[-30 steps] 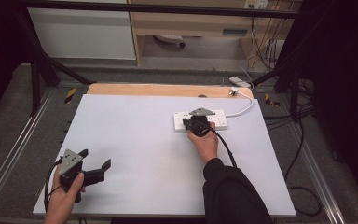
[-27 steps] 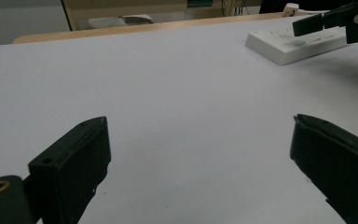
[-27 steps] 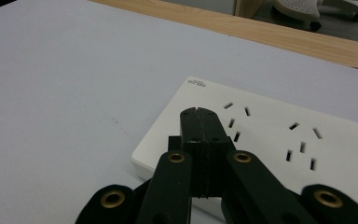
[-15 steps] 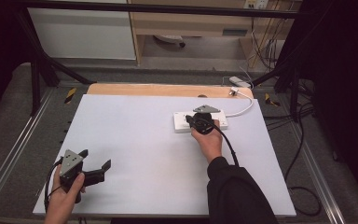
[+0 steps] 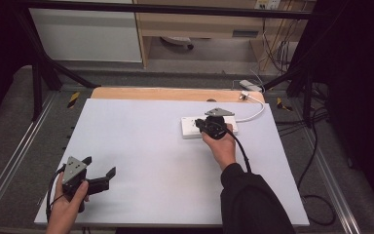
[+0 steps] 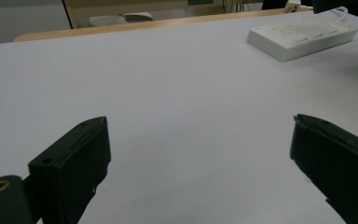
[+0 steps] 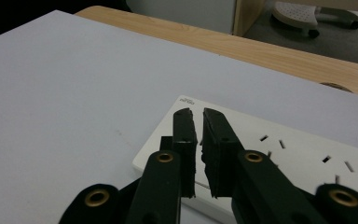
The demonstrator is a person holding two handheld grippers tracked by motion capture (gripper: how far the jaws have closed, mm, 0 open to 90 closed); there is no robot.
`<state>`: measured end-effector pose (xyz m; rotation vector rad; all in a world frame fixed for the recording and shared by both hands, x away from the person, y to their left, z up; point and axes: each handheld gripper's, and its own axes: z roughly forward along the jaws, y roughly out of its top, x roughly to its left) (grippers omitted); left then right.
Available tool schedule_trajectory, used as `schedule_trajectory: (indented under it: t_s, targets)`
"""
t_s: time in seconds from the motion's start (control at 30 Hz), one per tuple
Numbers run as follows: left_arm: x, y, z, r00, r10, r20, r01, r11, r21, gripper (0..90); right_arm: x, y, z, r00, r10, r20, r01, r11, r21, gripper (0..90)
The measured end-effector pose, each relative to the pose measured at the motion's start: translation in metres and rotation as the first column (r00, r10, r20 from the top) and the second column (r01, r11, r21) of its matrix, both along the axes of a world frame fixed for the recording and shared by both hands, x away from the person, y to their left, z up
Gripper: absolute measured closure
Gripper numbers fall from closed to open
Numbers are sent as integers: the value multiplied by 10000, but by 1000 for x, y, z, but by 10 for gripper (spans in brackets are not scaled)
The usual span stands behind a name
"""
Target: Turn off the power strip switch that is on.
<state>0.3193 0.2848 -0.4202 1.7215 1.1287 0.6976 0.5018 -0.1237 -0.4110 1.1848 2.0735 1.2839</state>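
A white power strip (image 5: 191, 128) lies on the white board (image 5: 141, 161), right of the middle and towards the far side. My right gripper (image 5: 202, 126) hangs over the strip's left end (image 7: 298, 144). Its jaws (image 7: 199, 114) have just been opening and stand a narrow crack apart, with nothing between them. My left gripper (image 5: 99, 165) rests low at the near left corner of the board. It is wide open (image 6: 198, 121) and empty, facing the strip (image 6: 303, 35) across bare board.
The strip's white cable (image 5: 255, 114) curls off to the far right towards a small adapter (image 5: 248, 85). A wooden table edge (image 5: 151, 93) runs behind the board. Dark cables hang at the right, and metal rails flank both sides.
The right hand has shifted very slightly over the power strip. The left hand has stayed put.
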Motion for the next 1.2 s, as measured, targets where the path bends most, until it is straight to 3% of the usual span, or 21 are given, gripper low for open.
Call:
schedule_trajectory:
  t_s: [0.1,0.43,0.57,0.7,1.2]
  targets:
    - [-1,0,0,10000,-9,18,9,10000,-5,51,0,0,1,9999,82,-90,-82,10000,37,716]
    - [0,0,0,10000,-19,-39,20,10000,78,51,-2,-14,14,9986,-460,-250,470,9981,406,240]
    - [-1,0,0,10000,6,-47,-6,10000,78,51,-4,-20,19,9974,-623,-365,642,9964,546,112]
    - [-1,0,0,10000,-50,-69,50,10000,57,50,-8,-23,22,9985,-518,-182,526,9973,507,68]
    - [0,-1,-1,9999,-34,-95,34,10000,60,51,-23,-46,38,9989,-368,301,338,9950,944,69]
